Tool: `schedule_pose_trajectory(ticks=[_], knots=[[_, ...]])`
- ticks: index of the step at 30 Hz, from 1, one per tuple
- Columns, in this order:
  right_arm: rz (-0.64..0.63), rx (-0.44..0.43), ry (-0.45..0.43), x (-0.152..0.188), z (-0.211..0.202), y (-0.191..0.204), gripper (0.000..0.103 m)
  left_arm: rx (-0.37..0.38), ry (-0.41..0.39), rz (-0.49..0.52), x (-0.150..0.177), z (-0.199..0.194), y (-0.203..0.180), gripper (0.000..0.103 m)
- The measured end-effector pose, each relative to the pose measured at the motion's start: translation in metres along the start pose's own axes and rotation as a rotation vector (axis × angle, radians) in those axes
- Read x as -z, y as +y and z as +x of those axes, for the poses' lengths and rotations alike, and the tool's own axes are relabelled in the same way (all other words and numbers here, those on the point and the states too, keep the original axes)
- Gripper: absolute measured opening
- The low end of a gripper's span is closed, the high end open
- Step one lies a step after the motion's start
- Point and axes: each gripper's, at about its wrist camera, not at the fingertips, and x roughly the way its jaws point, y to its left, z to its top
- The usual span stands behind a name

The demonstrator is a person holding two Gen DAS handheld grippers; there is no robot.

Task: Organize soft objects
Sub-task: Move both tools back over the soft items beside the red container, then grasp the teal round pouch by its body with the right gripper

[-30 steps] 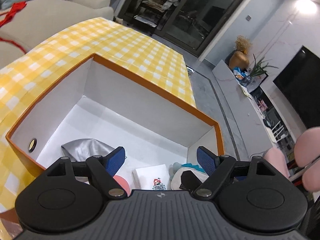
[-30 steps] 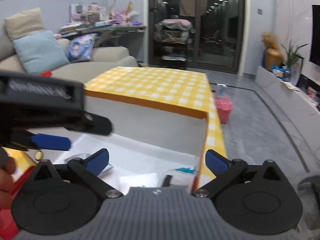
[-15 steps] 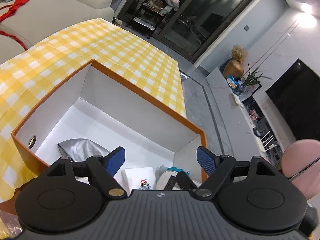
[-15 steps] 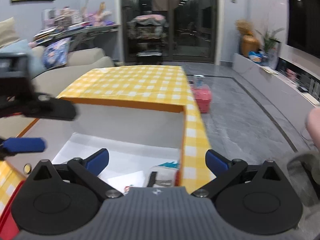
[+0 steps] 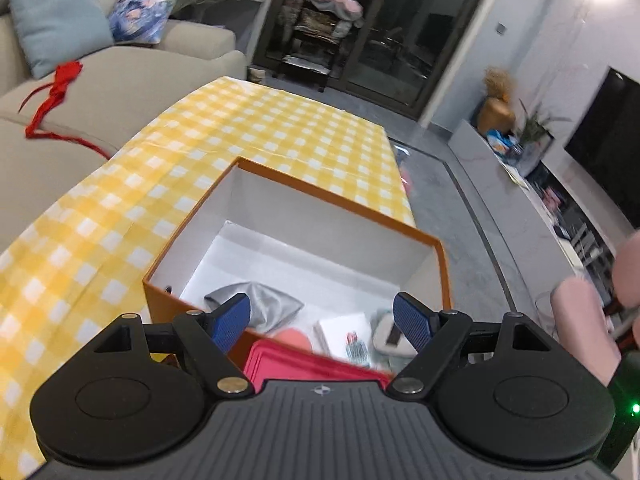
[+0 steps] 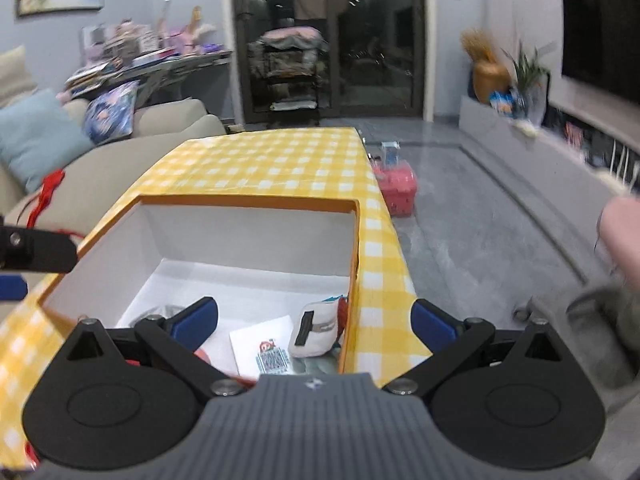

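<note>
An orange box [image 5: 445, 276] with a white inside stands on the yellow checked table [image 5: 280, 136]; it also shows in the right wrist view [image 6: 248, 202]. Inside lie a grey silver cloth [image 5: 264, 304], a white tissue packet [image 5: 348, 336] [image 6: 266, 346], a small grey-white pouch [image 5: 386, 334] [image 6: 316, 330] and a pink soft item [image 5: 292, 338]. My left gripper [image 5: 322, 322] is open and empty, above the box's near edge. My right gripper [image 6: 314, 320] is open and empty, above the box's near right corner.
A red flat thing [image 5: 304, 366] lies just under my left gripper. A beige sofa [image 5: 100, 80] with cushions and a red ribbon [image 5: 52, 92] stands left of the table. A pink basket [image 6: 396, 186] sits on the floor to the right. The left gripper's finger [image 6: 36, 248] shows at the right wrist view's left edge.
Both grippers have drawn back and up from the box, so more of the table shows. Both stay open and empty. The box's contents have not moved.
</note>
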Motion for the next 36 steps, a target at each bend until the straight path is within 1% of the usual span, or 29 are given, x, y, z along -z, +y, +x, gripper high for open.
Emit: schedule_pose_trajectory(ticks=[3, 6, 10, 13, 15, 16, 19, 21, 24, 26, 27, 29, 32, 36], knots=[[-0.02, -0.017, -0.003, 0.009, -0.02, 0.004, 0.101, 0.001, 0.008, 0.05, 0.008, -0.015, -0.002, 0.095], [-0.024, -0.037, 0.021, 0.021, -0.036, 0.007, 0.101, -0.014, 0.007, 0.101, 0.019, -0.031, -0.003, 0.095], [-0.054, -0.046, 0.057, 0.043, -0.053, 0.014, 0.101, -0.015, 0.012, 0.195, 0.036, -0.049, -0.002, 0.095], [-0.059, -0.052, 0.094, 0.059, -0.061, 0.02, 0.101, 0.014, 0.013, 0.253, 0.049, -0.061, 0.001, 0.095], [-0.061, -0.059, 0.121, 0.07, -0.065, 0.025, 0.101, 0.02, 0.021, 0.259, 0.056, -0.07, 0.006, 0.095], [-0.058, -0.078, 0.116, 0.074, -0.068, 0.026, 0.101, 0.021, 0.026, 0.251, 0.058, -0.075, 0.009, 0.095], [-0.089, -0.114, 0.125, 0.073, -0.069, 0.03, 0.101, 0.02, 0.04, 0.219, 0.067, -0.09, 0.02, 0.095], [-0.105, -0.128, 0.098, 0.072, -0.072, 0.032, 0.101, 0.014, 0.044, 0.205, 0.078, -0.098, 0.031, 0.095], [-0.057, -0.179, 0.089, 0.071, -0.079, 0.035, 0.101, -0.039, 0.059, 0.213, 0.101, -0.101, 0.047, 0.095], [-0.003, -0.255, 0.11, 0.076, -0.085, 0.036, 0.101, -0.081, 0.069, 0.259, 0.122, -0.107, 0.056, 0.095], [0.004, -0.286, 0.123, 0.08, -0.087, 0.037, 0.101, -0.088, 0.081, 0.277, 0.133, -0.11, 0.06, 0.095], [-0.015, -0.334, 0.166, 0.088, -0.085, 0.044, 0.101, -0.099, 0.105, 0.298, 0.155, -0.116, 0.07, 0.095], [-0.071, -0.34, 0.213, 0.098, -0.077, 0.059, 0.101, -0.106, 0.125, 0.312, 0.181, -0.116, 0.084, 0.095], [-0.106, -0.415, 0.227, 0.106, -0.066, 0.072, 0.101, -0.094, 0.149, 0.356, 0.192, -0.104, 0.082, 0.095]])
